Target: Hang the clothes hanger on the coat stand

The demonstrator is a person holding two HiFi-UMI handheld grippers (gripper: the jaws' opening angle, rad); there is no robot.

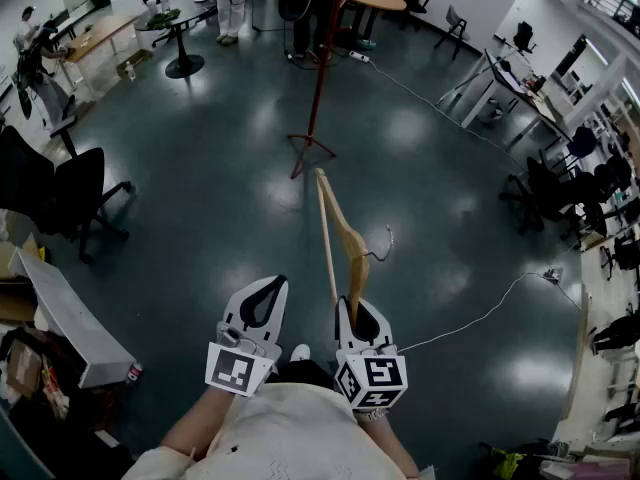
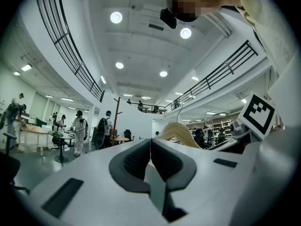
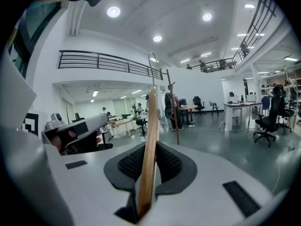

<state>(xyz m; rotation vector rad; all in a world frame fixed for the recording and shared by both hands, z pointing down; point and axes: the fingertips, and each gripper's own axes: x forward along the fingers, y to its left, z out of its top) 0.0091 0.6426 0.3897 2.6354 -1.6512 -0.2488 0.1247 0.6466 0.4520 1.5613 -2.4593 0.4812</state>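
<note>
A wooden clothes hanger [image 1: 345, 236] with a metal hook [image 1: 386, 238] sticks up and forward from my right gripper [image 1: 360, 316], which is shut on one of its arms. In the right gripper view the hanger [image 3: 150, 140] runs straight up between the pads, hook [image 3: 151, 64] on top. The red-brown coat stand [image 1: 318, 78] rises from the dark floor some way ahead, apart from the hanger; the same coat stand [image 3: 173, 111] shows beyond the right jaws. My left gripper [image 1: 262, 303] is beside the right one, jaws shut on nothing [image 2: 150, 150].
A black office chair [image 1: 62, 193] and a grey bench [image 1: 70, 318] with clutter are at the left. A white cable [image 1: 470, 323] trails over the floor at the right. People [image 1: 232, 3] and round tables [image 1: 180, 18] are beyond the stand; desks and chairs [image 1: 545, 183] line the right.
</note>
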